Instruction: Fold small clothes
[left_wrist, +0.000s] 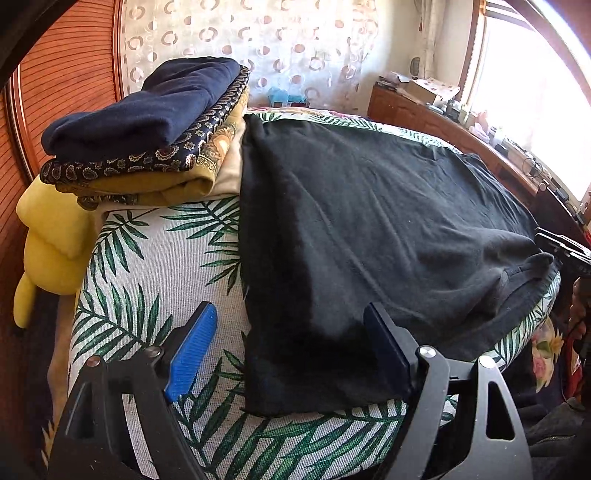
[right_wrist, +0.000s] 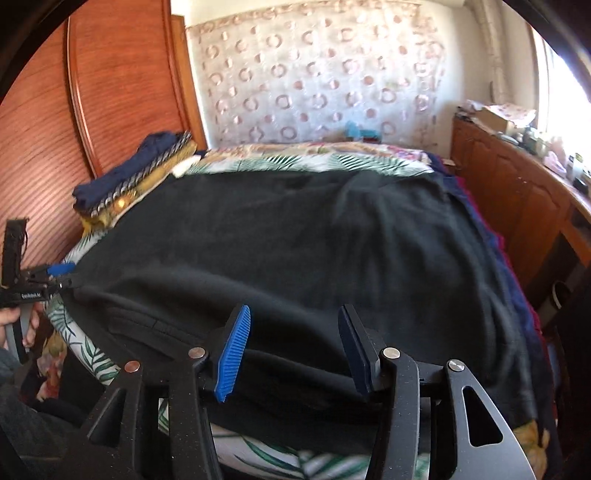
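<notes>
Right now your black garment (left_wrist: 369, 229) lies spread over the leaf-print cloth (left_wrist: 147, 266) that covers the surface under it, filling the middle and the 3 o'clock side of the left wrist view. Its near corner reaches toward 6 o'clock, between the fingers of your left hand-held gripper (left_wrist: 291, 350). Those fingers stand wide apart; the blue ribbed pad (left_wrist: 192, 350) hovers over bare leaf print at 7 o'clock and the dark pad (left_wrist: 388, 350) sits over the black fabric at 5 o'clock. Nothing is clamped there as far as you can see.

From the right wrist view, the same garment (right_wrist: 295, 240) covers nearly the whole surface, with a folded hem running from 9 o'clock toward 6 o'clock. Your right hand-held gripper (right_wrist: 295, 350) is spread wide too, both pads just above the near edge of the fabric; whether they touch it you cannot tell. At 9 o'clock in this view your other gripper (right_wrist: 61, 275) appears at the garment's corner, and its hold on the cloth cannot be made out here.

At 10 o'clock in the left view a stack of folded clothes (left_wrist: 147, 129) sits just beside the garment, navy piece on top. A yellow cushion (left_wrist: 48, 240) hangs off at 9 o'clock.
</notes>
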